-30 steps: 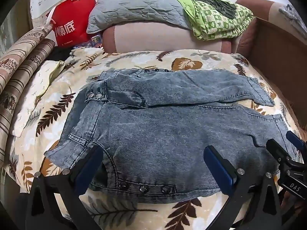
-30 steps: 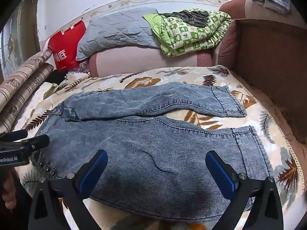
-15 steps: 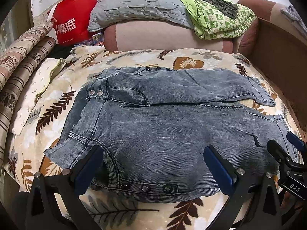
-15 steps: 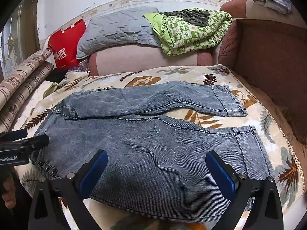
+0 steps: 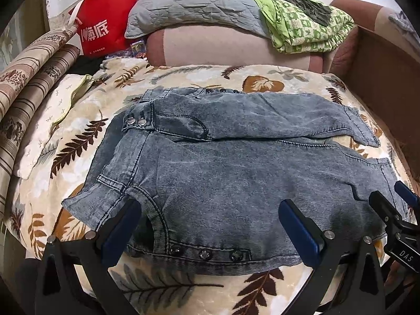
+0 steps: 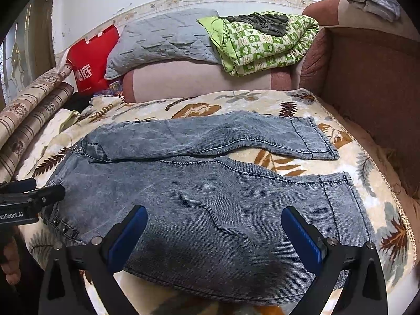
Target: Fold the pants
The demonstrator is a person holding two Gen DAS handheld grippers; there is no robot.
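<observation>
A pair of grey-blue denim pants [image 5: 223, 173] lies spread on the leaf-patterned blanket [image 5: 78, 147], waist to the left, both legs running right. The far leg lies separate from the near leg [image 6: 215, 204], with blanket showing between their cuffs [image 6: 338, 183]. My left gripper [image 5: 210, 225] is open over the near waistband with its snap buttons [image 5: 204, 254], holding nothing. My right gripper [image 6: 214, 231] is open over the near leg's front edge, holding nothing. Each gripper shows at the edge of the other's view, the right one [image 5: 393, 215] and the left one [image 6: 34, 197].
A grey pillow [image 5: 194, 2], a green patterned quilt [image 5: 304, 23] and a red bag [image 5: 105, 34] sit along the sofa back. Striped rolled fabric [image 5: 29, 78] lies at left. The brown sofa arm [image 6: 372, 84] bounds the right side.
Both grippers have shifted slightly, so the pants sit a little lower and farther in view. The pants have not moved and both grippers stay open.
</observation>
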